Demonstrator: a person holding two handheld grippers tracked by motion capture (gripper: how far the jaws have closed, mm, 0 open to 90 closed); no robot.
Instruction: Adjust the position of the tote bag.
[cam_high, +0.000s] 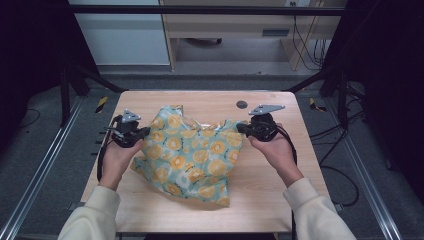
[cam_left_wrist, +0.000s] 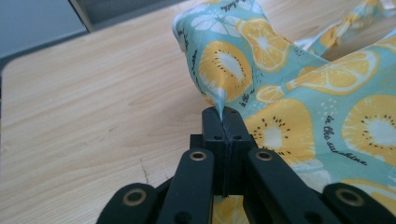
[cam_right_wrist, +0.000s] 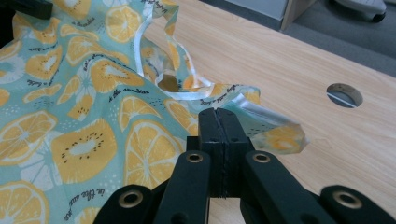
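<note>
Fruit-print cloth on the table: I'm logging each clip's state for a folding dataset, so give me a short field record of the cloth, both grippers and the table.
cloth: teal fabric with orange citrus print, bunched, partly lifted between the grippers
left gripper: jaws shut, pinching a cloth edge
right gripper: jaws shut on another cloth edge, which has a clear plastic strip
lower cloth: rests on the table
table: light wood, with a round hole near the far edge
hands: one holding each gripper, cream sleeves
</note>
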